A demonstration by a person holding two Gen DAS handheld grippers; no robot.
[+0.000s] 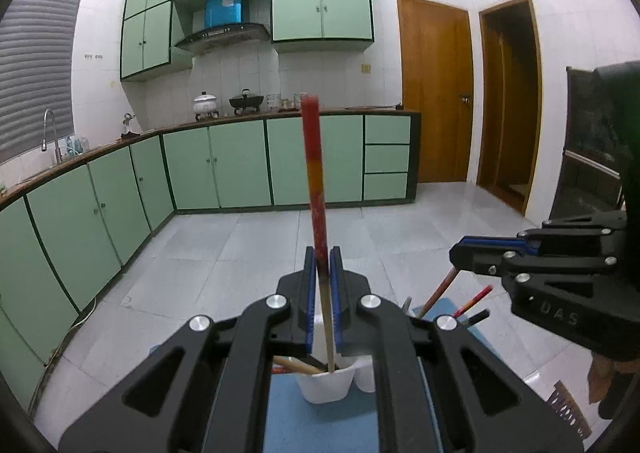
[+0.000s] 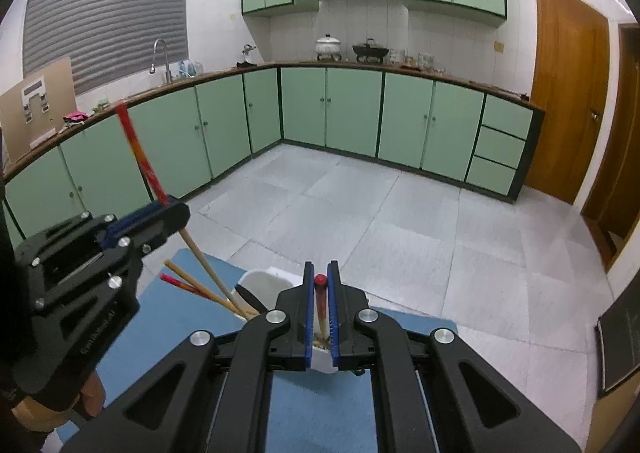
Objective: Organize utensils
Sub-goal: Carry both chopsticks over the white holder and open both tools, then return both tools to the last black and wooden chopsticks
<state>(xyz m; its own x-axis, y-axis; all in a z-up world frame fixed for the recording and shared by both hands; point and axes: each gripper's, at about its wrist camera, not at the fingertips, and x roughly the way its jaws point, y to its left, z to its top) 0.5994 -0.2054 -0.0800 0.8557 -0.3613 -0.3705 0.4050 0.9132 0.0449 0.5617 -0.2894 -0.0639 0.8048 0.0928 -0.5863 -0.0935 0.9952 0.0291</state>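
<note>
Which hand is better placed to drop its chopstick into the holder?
Left, probably: the left gripper holds a red-topped chopstick dipping inside the white holder; the right gripper hides its chopstick lower down.

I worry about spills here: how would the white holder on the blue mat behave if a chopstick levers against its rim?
The white holder looks like thin, light plastic, so it would probably slide or tip easily. Long chopsticks leaning out one side likely add leverage. The chopstick in the left gripper looks stiff, so sideways force would likely pass straight to the rim.
</note>
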